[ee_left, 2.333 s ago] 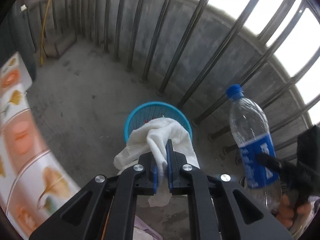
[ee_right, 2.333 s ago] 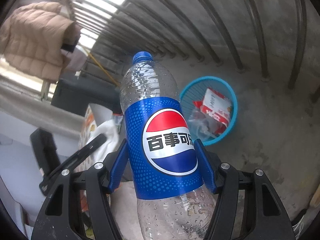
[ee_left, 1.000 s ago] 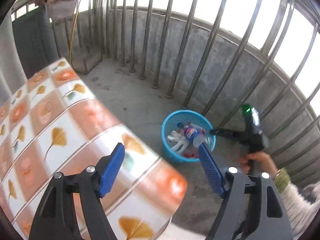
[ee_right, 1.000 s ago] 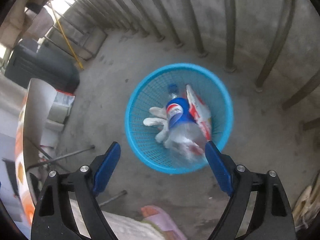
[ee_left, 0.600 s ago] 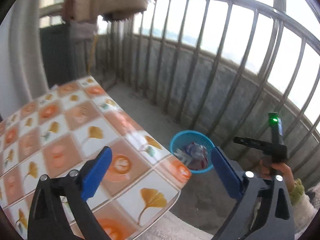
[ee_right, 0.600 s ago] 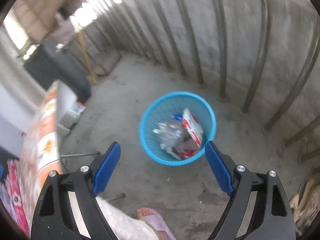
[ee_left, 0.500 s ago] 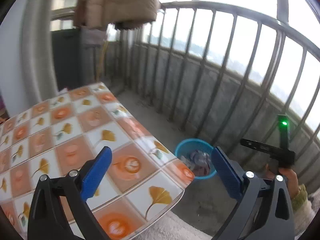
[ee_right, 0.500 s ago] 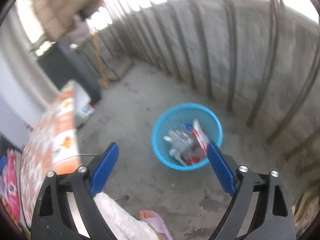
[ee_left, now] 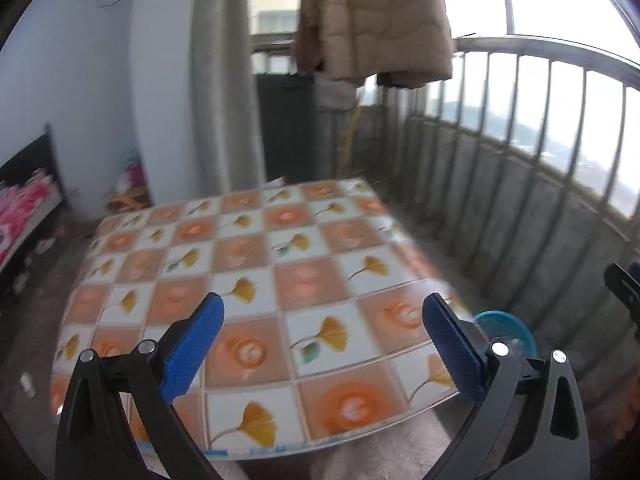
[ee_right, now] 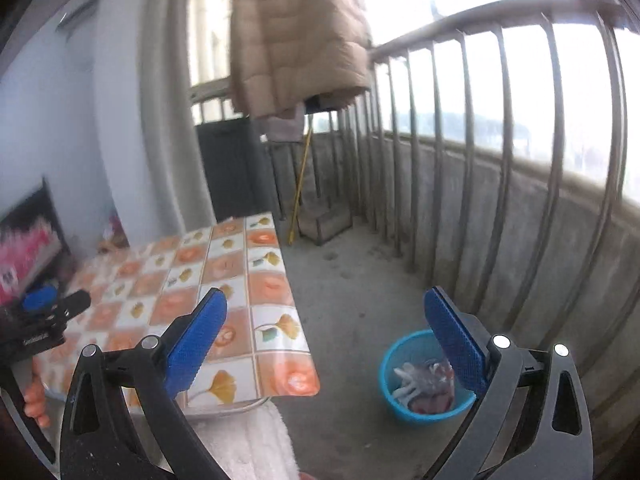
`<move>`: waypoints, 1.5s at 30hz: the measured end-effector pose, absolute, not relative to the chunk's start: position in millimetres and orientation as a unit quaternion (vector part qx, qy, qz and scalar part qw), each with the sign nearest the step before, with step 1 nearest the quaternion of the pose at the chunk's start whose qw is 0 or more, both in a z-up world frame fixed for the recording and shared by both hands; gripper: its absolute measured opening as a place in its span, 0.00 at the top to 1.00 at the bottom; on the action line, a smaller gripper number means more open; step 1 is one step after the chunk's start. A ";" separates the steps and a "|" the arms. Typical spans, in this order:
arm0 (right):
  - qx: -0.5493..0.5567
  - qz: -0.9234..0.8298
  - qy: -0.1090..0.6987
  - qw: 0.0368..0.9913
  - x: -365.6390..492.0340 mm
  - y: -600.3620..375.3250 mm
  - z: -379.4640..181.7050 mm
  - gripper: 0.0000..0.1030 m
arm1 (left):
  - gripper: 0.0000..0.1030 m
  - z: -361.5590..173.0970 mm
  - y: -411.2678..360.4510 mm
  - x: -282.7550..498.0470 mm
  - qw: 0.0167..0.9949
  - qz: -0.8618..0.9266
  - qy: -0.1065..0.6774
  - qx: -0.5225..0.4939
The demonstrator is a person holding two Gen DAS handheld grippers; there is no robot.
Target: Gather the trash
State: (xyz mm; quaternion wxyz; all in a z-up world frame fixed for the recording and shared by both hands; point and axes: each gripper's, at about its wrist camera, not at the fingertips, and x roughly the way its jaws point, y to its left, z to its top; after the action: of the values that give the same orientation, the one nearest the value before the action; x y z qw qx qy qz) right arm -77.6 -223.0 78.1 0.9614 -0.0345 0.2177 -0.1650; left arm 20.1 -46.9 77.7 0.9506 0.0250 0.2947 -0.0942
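The left tool [ee_left: 320, 334] has its blue pads spread wide with nothing between them, above the counter [ee_left: 256, 264] with its orange-and-white ginkgo-leaf cover. The right tool [ee_right: 322, 330] is opening, its jaws also empty, over the concrete balcony floor [ee_right: 352, 304] beside the counter's edge. The blue mesh basket [ee_right: 390, 390] stands on that floor near the railing [ee_right: 504, 184] and holds the collected trash [ee_right: 424, 380]: a white cloth, a clear bottle and a red wrapper.
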 end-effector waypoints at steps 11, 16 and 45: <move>-0.067 -0.202 0.361 0.908 -61.0 -202.6 27.2 0.08 | 0.05 30.0 -57.1 16.7 0.915 -0.061 0.397 0.030; -0.069 -0.216 0.406 0.886 -68.4 -200.5 6.0 0.08 | 0.05 17.1 -55.2 19.5 0.904 -0.046 0.424 0.035; -0.039 -0.263 0.434 0.861 -70.5 -223.0 -6.2 0.08 | 0.05 11.3 -66.9 20.2 0.897 -0.047 0.435 0.061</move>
State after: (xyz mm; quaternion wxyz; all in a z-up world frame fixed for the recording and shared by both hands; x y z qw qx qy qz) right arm -70.5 -223.0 -6.2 0.8607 -0.0387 0.4339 -0.2634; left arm 20.2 -66.9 11.3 0.8974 0.0606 0.4345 -0.0472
